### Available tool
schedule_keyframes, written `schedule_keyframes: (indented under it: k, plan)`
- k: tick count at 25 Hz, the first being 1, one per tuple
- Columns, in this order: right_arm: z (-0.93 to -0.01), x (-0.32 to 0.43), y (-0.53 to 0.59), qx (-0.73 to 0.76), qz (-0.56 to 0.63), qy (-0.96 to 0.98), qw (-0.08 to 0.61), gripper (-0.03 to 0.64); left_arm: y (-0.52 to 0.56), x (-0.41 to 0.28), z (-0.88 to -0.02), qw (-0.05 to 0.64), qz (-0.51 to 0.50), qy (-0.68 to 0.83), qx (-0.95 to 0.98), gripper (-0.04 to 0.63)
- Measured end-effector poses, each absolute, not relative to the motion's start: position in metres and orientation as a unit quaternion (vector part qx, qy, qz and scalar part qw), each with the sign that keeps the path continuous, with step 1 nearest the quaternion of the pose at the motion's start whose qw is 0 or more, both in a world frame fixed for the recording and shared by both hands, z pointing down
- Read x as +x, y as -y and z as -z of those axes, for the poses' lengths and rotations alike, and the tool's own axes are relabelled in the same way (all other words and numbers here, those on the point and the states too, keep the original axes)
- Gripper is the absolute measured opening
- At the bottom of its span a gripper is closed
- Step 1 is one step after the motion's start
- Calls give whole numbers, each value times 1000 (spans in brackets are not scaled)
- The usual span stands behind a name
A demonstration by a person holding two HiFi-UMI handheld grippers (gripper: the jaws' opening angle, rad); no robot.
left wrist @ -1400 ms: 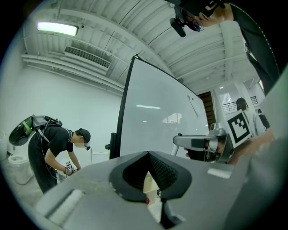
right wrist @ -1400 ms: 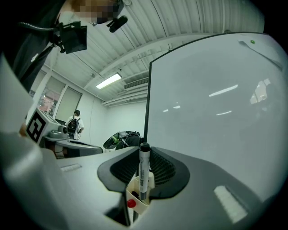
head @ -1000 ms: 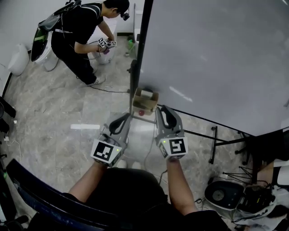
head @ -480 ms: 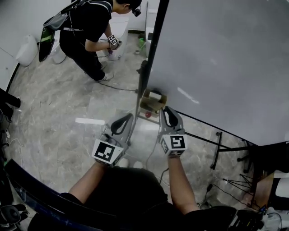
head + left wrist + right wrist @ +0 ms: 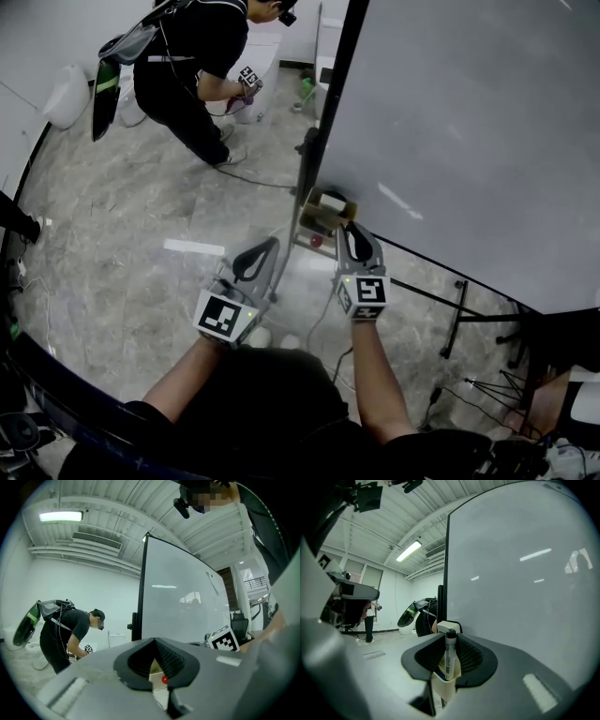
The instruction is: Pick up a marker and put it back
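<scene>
My right gripper (image 5: 352, 231) is shut on a white marker with a black cap (image 5: 450, 654), which stands upright between the pads. The marker's lower end sits in a cream holder cup (image 5: 442, 687), beside a blue item. In the head view this holder (image 5: 323, 214) hangs at the whiteboard's lower left corner, right in front of the right gripper. My left gripper (image 5: 269, 246) hovers to the left, level, with nothing in it and only a narrow slit between its jaws. Through that slit the holder and a small red round thing (image 5: 164, 679) show.
The whiteboard (image 5: 469, 122) on its black frame (image 5: 330, 103) fills the right side, with stand legs and a cable (image 5: 450, 309) on the floor below. Another person (image 5: 187, 56) in black bends over at the back, holding grippers. A white container (image 5: 70, 94) stands far left.
The right gripper has sunk with the marker towards the holder. The left gripper has hardly moved. The view has shifted a little towards the whiteboard.
</scene>
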State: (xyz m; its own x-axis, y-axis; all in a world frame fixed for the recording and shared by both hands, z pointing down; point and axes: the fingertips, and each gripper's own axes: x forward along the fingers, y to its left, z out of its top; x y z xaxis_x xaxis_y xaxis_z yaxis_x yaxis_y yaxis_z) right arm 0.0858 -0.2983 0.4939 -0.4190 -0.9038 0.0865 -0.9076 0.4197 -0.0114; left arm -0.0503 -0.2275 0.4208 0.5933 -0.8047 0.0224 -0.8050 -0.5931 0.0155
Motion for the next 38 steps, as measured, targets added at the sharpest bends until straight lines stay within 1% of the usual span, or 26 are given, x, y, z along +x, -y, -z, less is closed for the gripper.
schedule_keyframes:
  k: [13, 27, 32, 38]
  plan:
    - [-515, 87, 295, 543, -46, 837, 40, 80, 236, -49, -425, 14, -7, 447, 894, 3]
    - [-515, 92, 274, 558, -55, 826, 49, 81, 222, -42, -413, 10, -2, 428, 904, 3]
    - [-512, 94, 271, 559, -58, 826, 52, 95, 218, -42, -410, 9, -1, 426, 905, 3]
    - [-501, 97, 258, 565, -54, 822, 49, 95, 209, -42, -403, 8, 2, 422, 906, 3]
